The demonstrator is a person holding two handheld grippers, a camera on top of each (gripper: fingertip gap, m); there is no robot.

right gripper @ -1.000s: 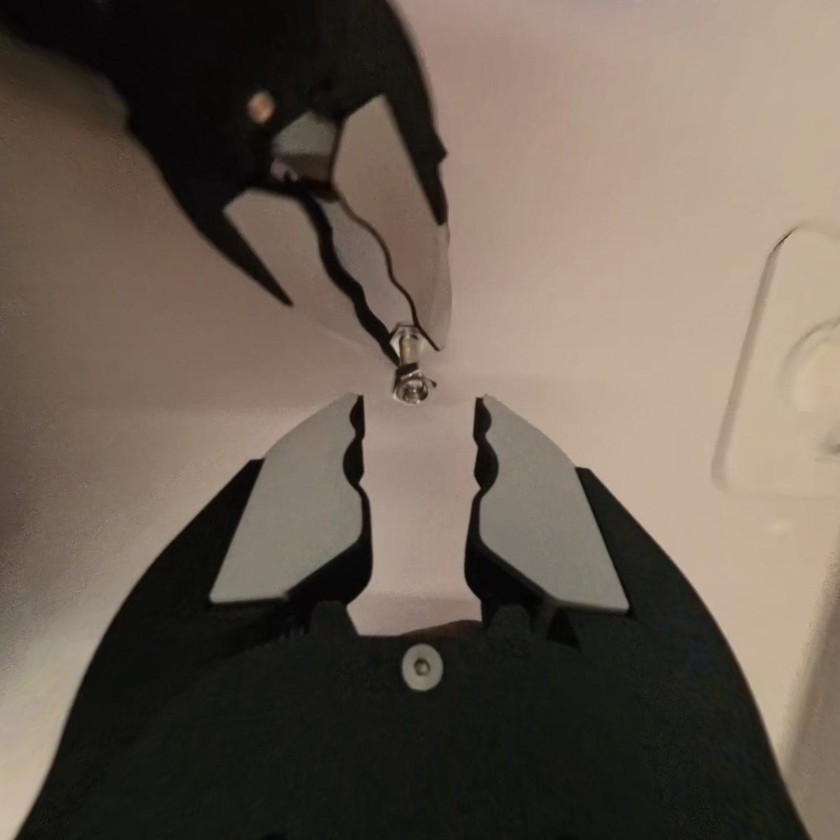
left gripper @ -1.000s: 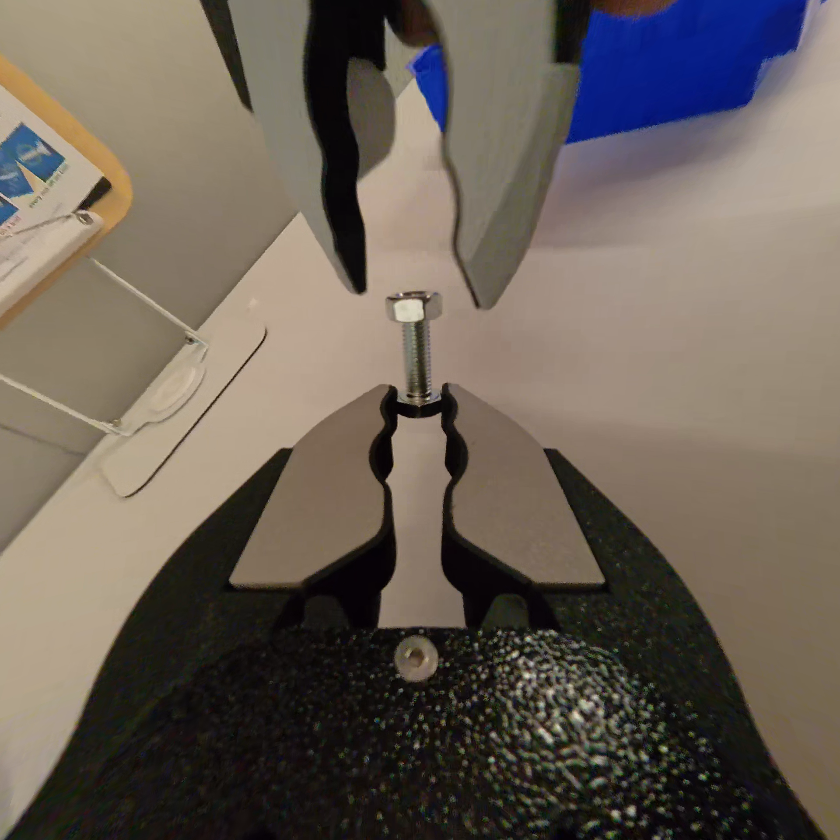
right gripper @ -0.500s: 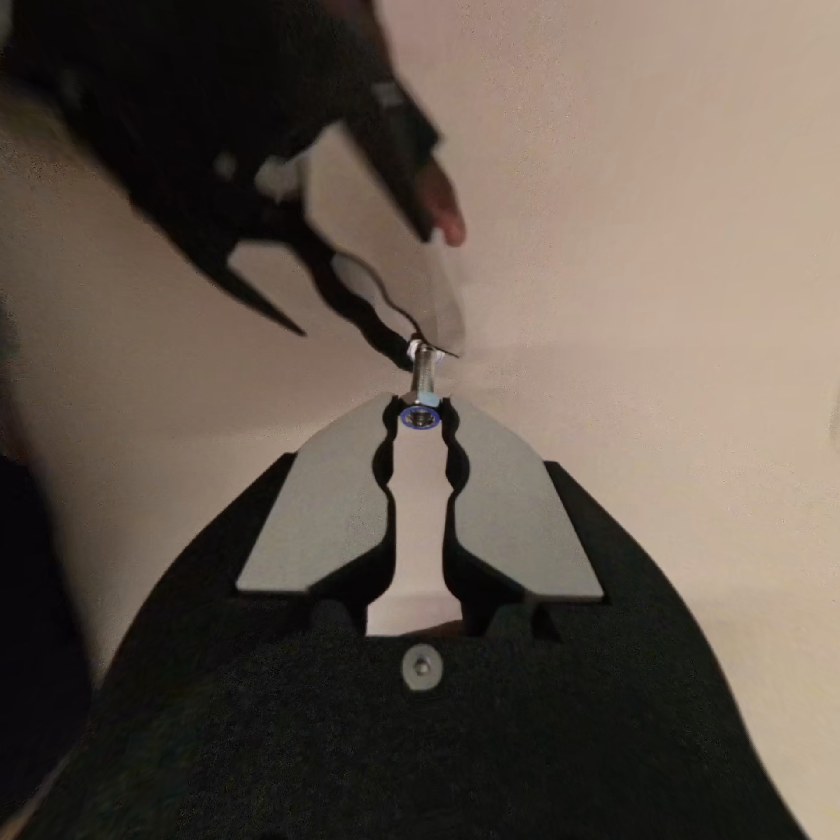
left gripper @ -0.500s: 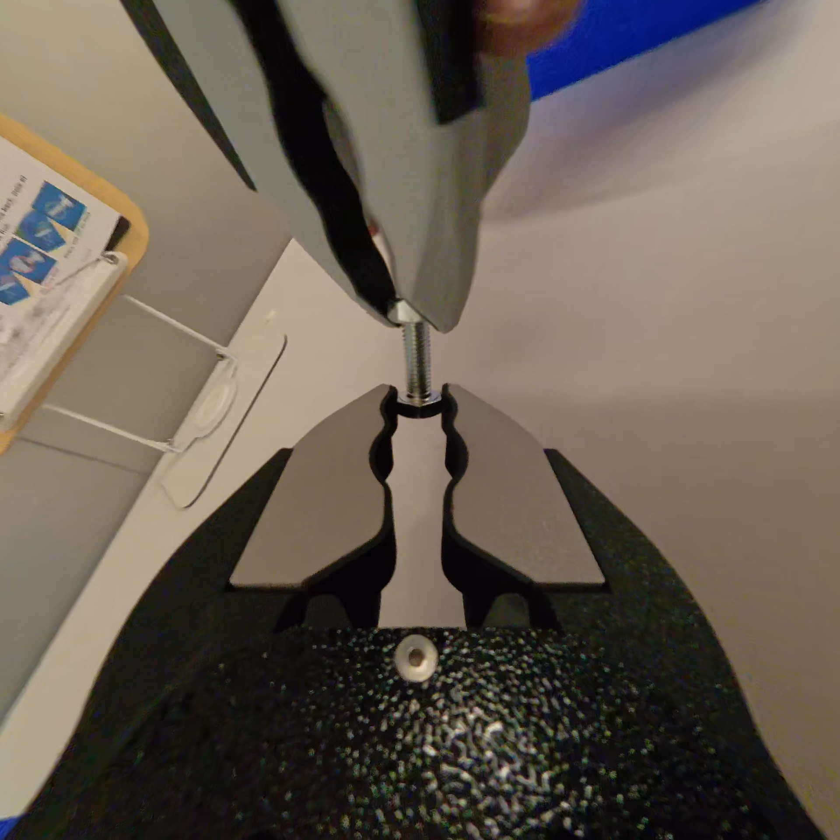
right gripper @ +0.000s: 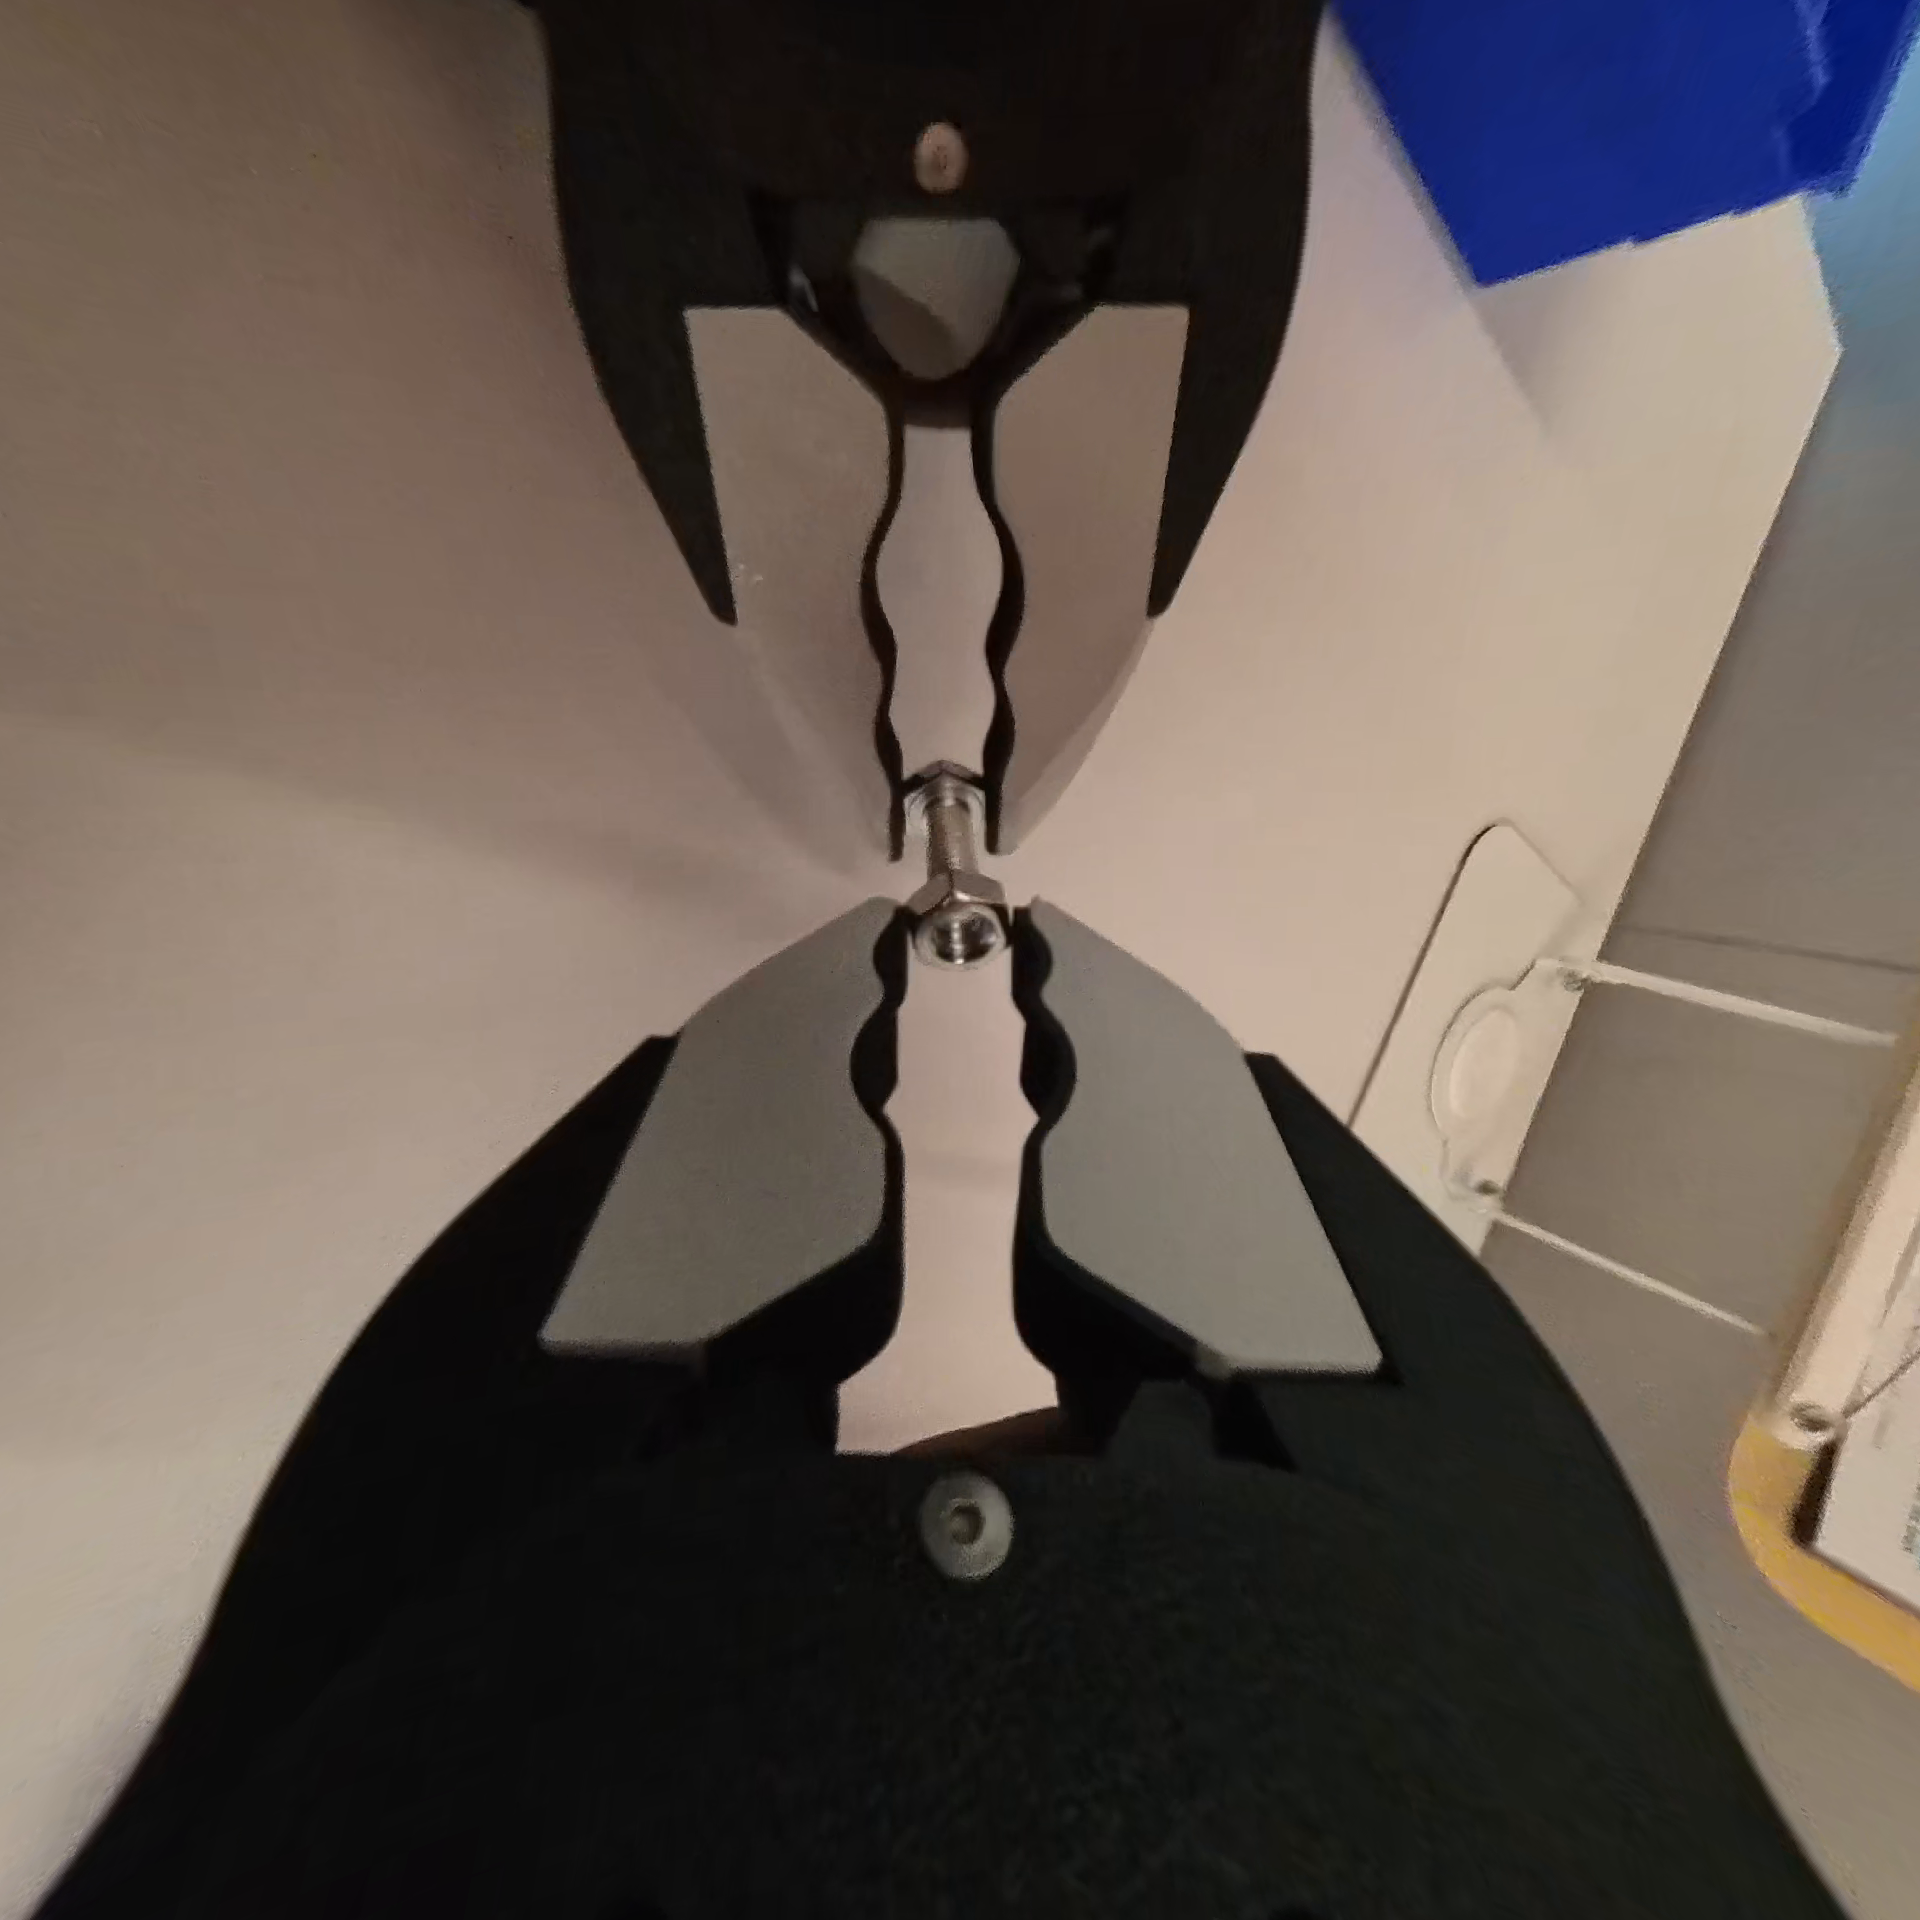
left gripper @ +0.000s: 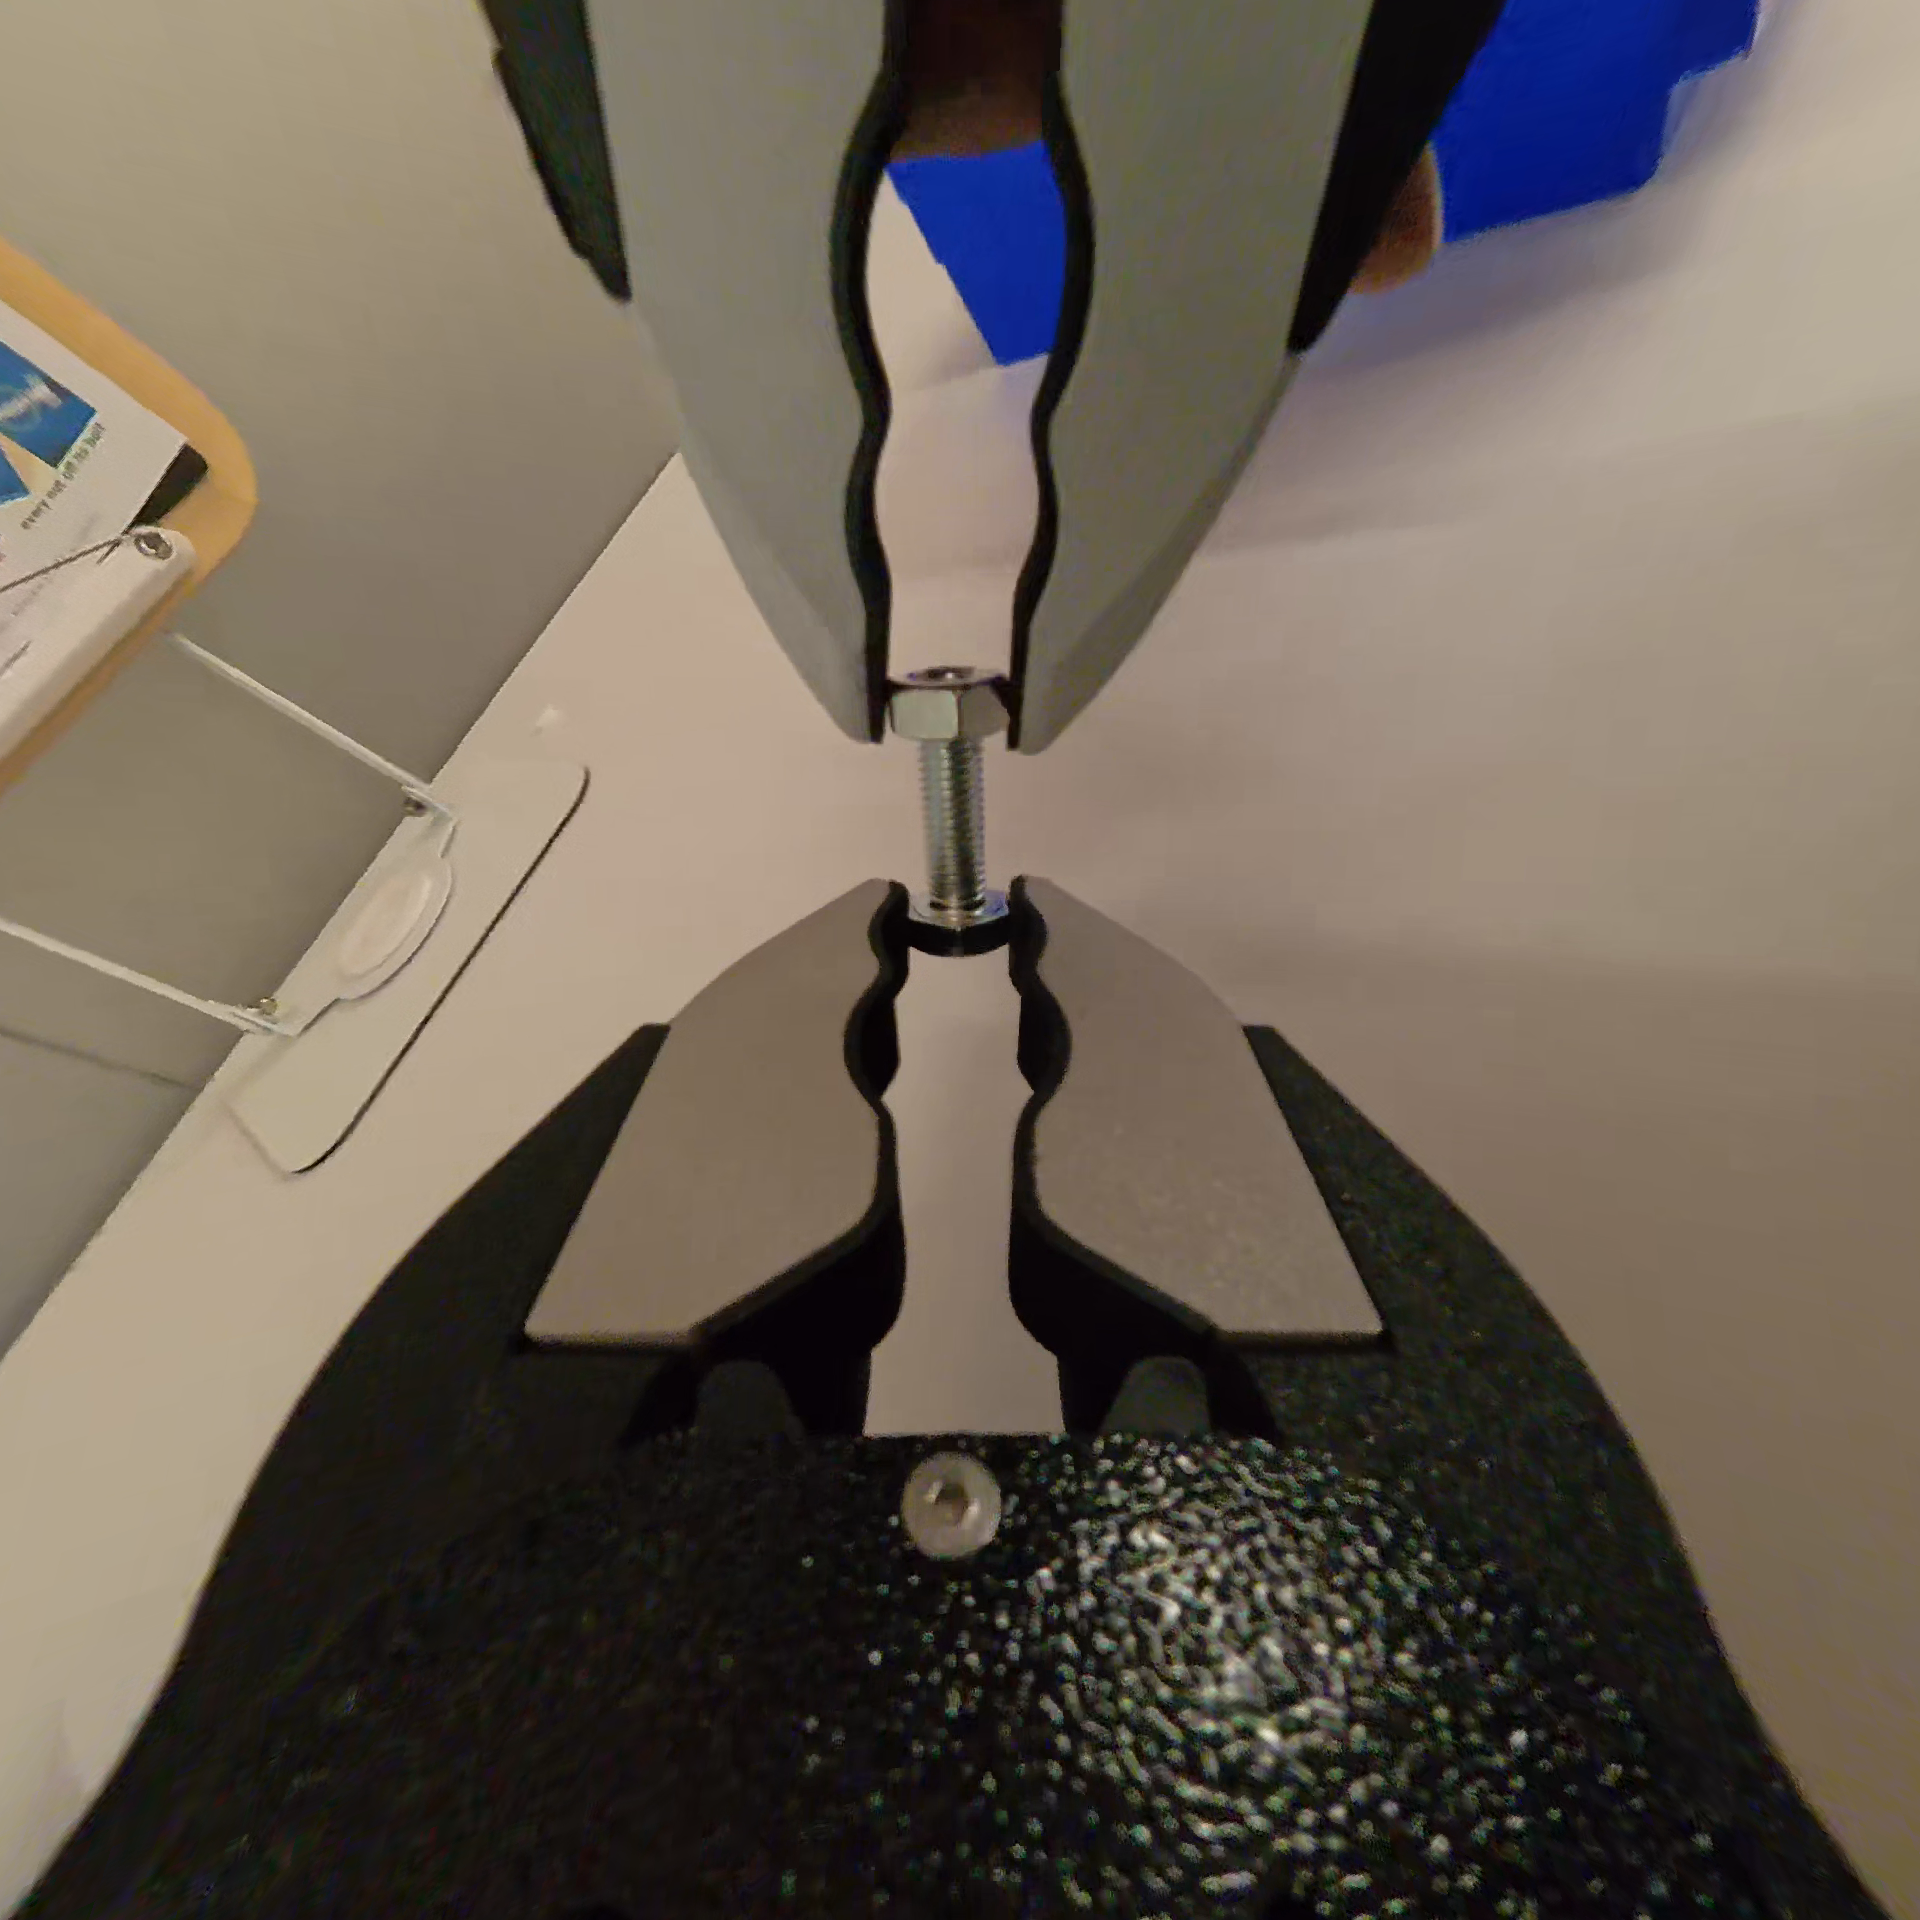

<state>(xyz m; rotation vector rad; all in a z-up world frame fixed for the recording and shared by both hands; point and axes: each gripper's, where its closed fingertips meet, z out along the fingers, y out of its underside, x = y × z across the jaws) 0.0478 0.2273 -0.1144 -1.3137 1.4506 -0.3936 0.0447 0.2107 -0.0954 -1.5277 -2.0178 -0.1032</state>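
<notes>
Steel bolt spans the two facing tongs, long axis running 6 to 12 o'clock above the table: left tongs clamp its nut, right tongs clamp its hex head.

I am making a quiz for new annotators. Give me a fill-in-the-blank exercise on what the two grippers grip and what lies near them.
1. The left gripper and the right gripper face each other, joined by one silver threaded metal ____.
2. The right gripper's pads press on a silver ____-sided nut.
3. The bolt hangs above a plain ____ table.
4. Behind the right gripper shows a bright ____ sleeve.

Missing words: bolt; six; white; blue
</notes>
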